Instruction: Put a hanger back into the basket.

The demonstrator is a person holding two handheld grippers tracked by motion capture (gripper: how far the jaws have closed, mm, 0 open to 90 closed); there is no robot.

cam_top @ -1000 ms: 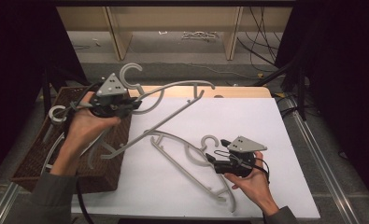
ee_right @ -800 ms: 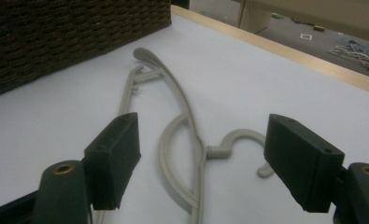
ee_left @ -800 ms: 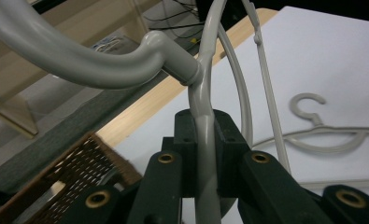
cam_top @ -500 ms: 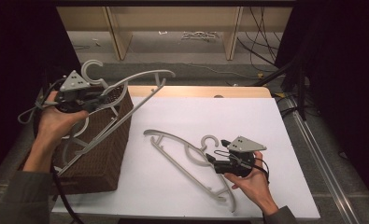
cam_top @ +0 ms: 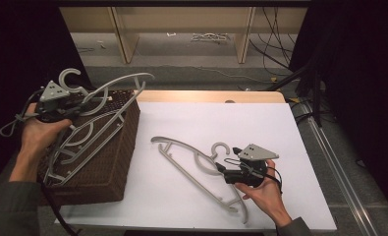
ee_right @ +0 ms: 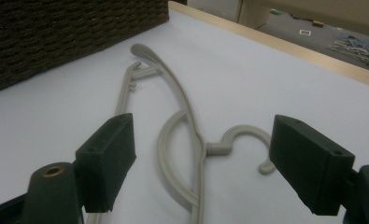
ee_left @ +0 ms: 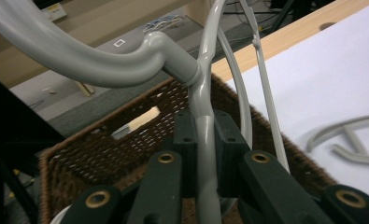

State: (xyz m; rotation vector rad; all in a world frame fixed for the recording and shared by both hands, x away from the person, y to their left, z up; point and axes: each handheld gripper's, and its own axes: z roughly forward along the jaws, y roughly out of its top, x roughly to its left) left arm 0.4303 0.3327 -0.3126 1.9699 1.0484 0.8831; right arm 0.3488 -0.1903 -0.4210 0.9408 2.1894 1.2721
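Observation:
My left gripper is shut on the neck of a grey plastic hanger, just below its hook. It holds the hanger tilted over the brown wicker basket at the table's left. A second grey hanger lies flat on the white sheet. My right gripper rests beside that hanger's hook. Its jaws have just been opening and stand wide apart. The hook and neck lie on the table between and ahead of the pads, untouched.
More grey hangers lie inside the basket. The white sheet covers a wooden table whose far edge shows. Wooden frame legs and floor cables lie beyond; metal rails run along the right.
My left hand has carried its hanger leftwards and down, from above the table's middle to over the basket. The right hand has stayed in place.

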